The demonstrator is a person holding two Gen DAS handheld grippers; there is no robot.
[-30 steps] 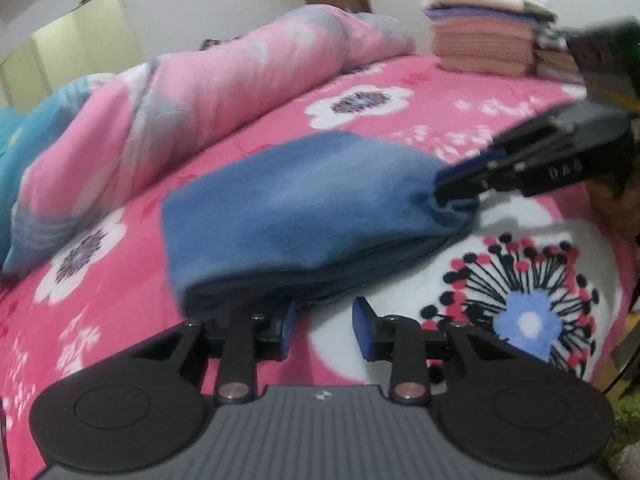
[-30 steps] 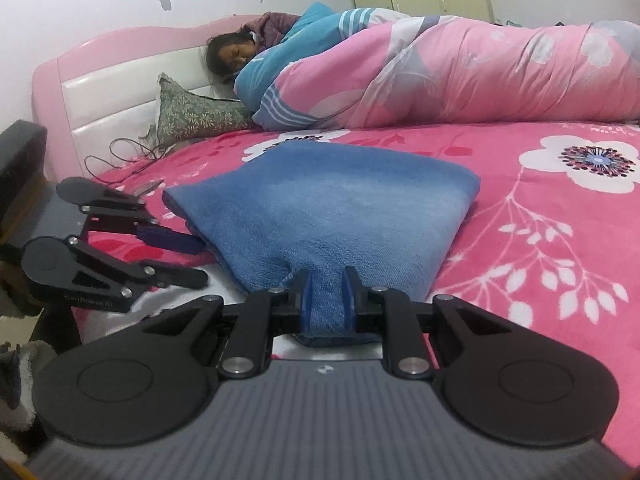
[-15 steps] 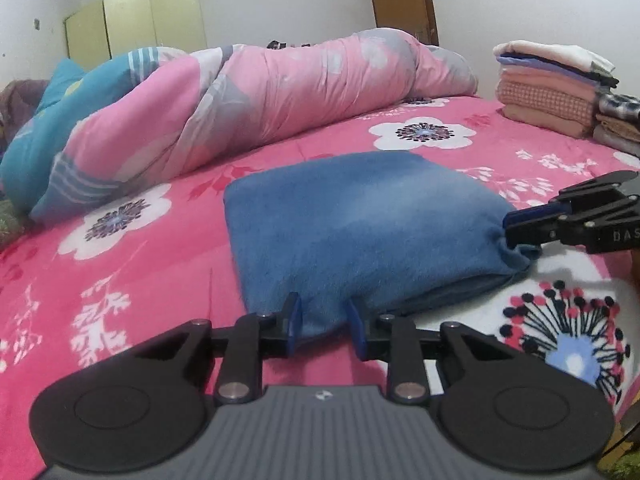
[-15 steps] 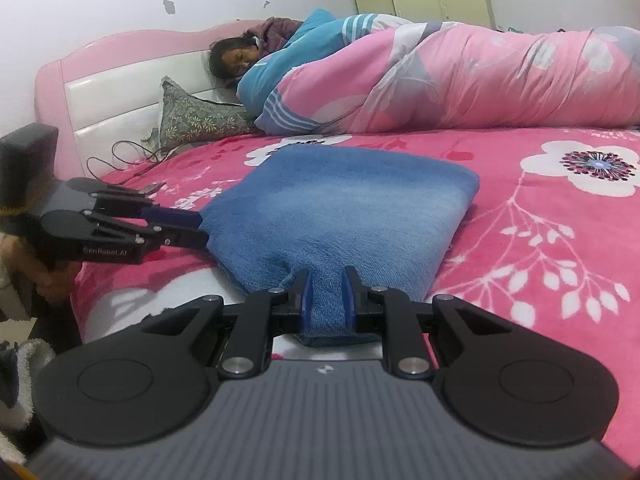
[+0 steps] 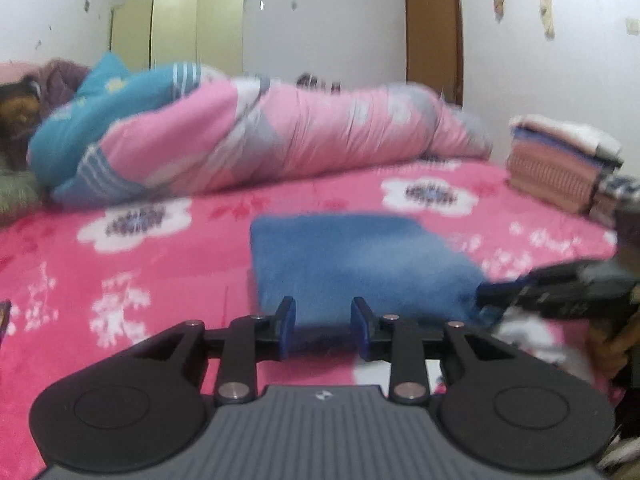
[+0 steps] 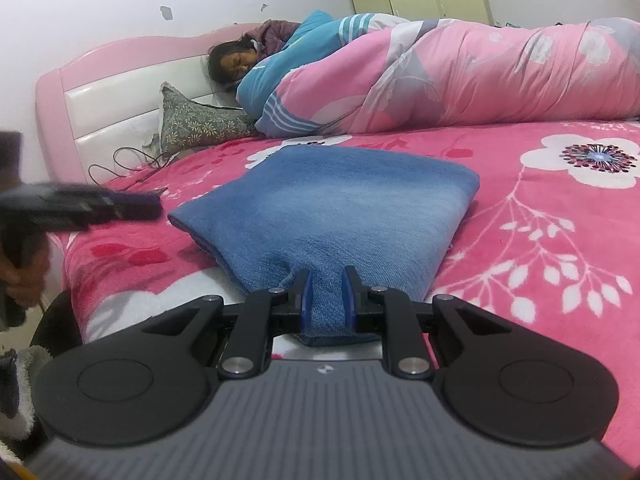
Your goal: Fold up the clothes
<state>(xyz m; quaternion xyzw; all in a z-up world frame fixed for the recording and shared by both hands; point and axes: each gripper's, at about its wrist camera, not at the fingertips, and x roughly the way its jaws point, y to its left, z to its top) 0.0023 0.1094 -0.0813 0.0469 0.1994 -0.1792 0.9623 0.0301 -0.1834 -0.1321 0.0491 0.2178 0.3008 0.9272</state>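
Blue towel pinched by right gripper, left gripper level, jaws apart.

Blue folded towel lies flat on pink floral bedspread, near corner pinched up, fold edge rounded.

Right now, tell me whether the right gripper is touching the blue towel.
Touching. The right wrist view shows the right gripper with its jaws closed on a pinched corner of the blue towel.
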